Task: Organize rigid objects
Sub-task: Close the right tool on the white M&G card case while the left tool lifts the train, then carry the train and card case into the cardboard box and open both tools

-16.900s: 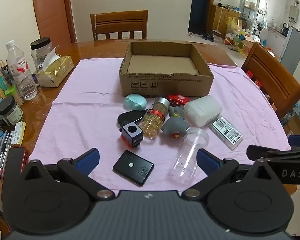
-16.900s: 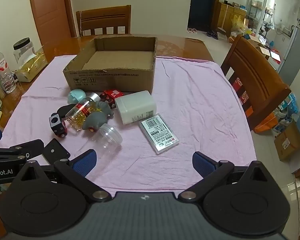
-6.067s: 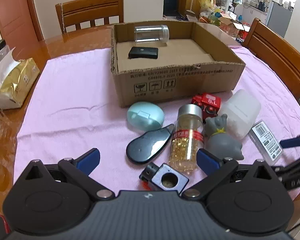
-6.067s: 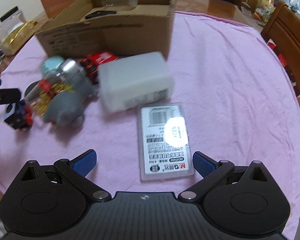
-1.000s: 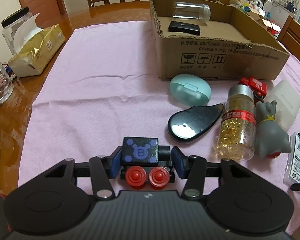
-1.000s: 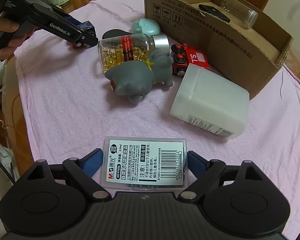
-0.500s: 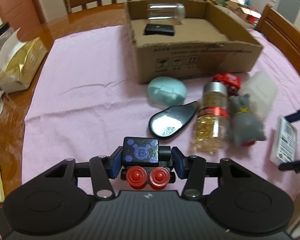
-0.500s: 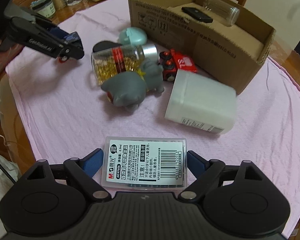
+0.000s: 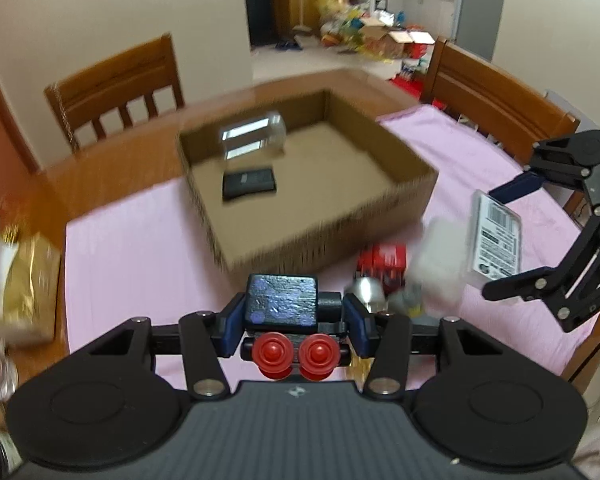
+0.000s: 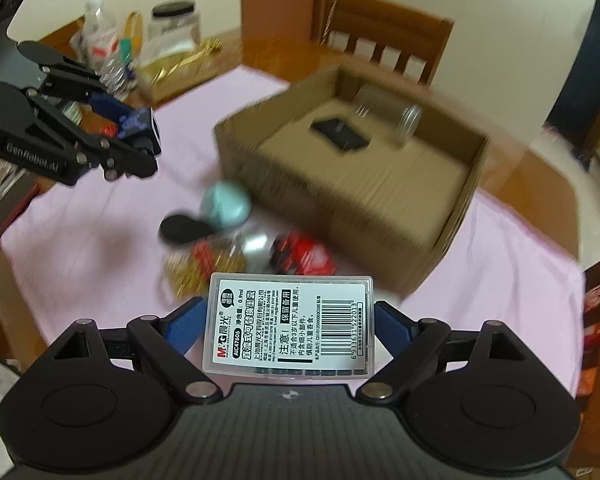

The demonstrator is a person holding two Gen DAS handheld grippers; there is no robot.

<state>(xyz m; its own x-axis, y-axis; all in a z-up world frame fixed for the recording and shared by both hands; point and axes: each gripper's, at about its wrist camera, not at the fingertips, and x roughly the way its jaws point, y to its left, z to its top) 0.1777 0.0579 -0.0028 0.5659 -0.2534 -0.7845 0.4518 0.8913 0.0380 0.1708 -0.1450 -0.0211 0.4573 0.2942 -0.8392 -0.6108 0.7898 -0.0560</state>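
My left gripper [image 9: 292, 316] is shut on a small black cube toy [image 9: 282, 306] with two red knobs, held above the pink cloth [image 9: 132, 232]. In my right gripper [image 10: 290, 320], a flat clear labelled case [image 10: 288, 324] is clamped by its long edges and also off the table. An open cardboard box [image 9: 328, 232] lies ahead, holding a clear jar [image 9: 252, 136] and a flat black device [image 9: 250, 182]. In the right wrist view, the left gripper [image 10: 136, 128] hangs left of the box [image 10: 340, 208].
In front of the box lie a teal egg-shaped case [image 10: 226, 204], a black oval [image 10: 184, 228], a capsule bottle [image 10: 204, 264], a red toy car [image 10: 304, 260] and a blurred white container [image 9: 440, 264]. Wooden chairs [image 9: 116, 80] ring the table. Bottles and a tissue pack [image 10: 172, 64] crowd its left edge.
Both grippers have risen off the cloth with their objects still clamped. They now look down into the box from higher up, and the background is motion-blurred.
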